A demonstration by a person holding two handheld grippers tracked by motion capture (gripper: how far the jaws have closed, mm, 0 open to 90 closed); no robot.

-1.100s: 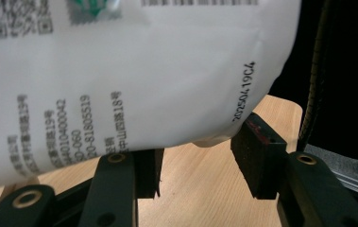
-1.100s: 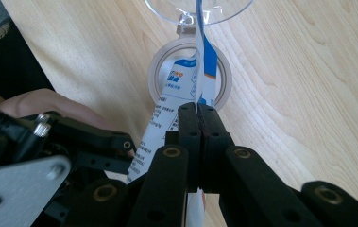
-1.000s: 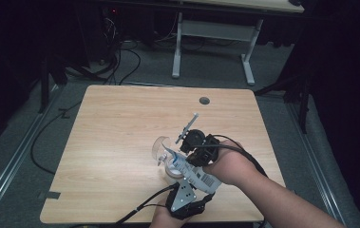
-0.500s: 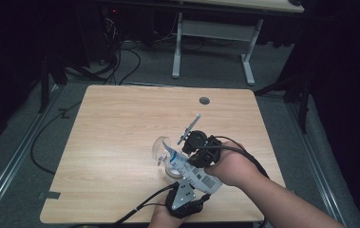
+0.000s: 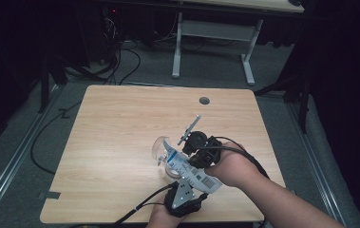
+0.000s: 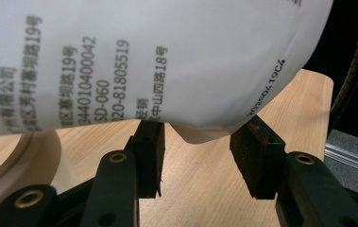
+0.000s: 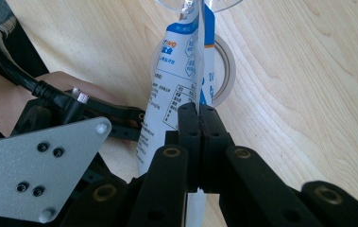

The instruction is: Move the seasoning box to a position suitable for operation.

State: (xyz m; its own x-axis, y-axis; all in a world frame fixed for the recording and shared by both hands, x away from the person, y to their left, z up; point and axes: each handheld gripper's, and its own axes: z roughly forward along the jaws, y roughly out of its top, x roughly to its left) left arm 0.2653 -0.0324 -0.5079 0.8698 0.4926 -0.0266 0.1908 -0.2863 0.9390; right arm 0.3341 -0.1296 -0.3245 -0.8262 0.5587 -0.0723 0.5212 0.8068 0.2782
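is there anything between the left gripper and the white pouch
Nothing visible does. The white pouch hangs right above the left gripper, its lower edge dipping into the open gap, pads not pressing on it. The right gripper is clamped on its edge.

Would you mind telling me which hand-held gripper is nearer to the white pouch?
Right. The right hand-held gripper is shut on the white pouch, clamping its edge. The left hand-held gripper sits just beneath the pouch with its jaws open.
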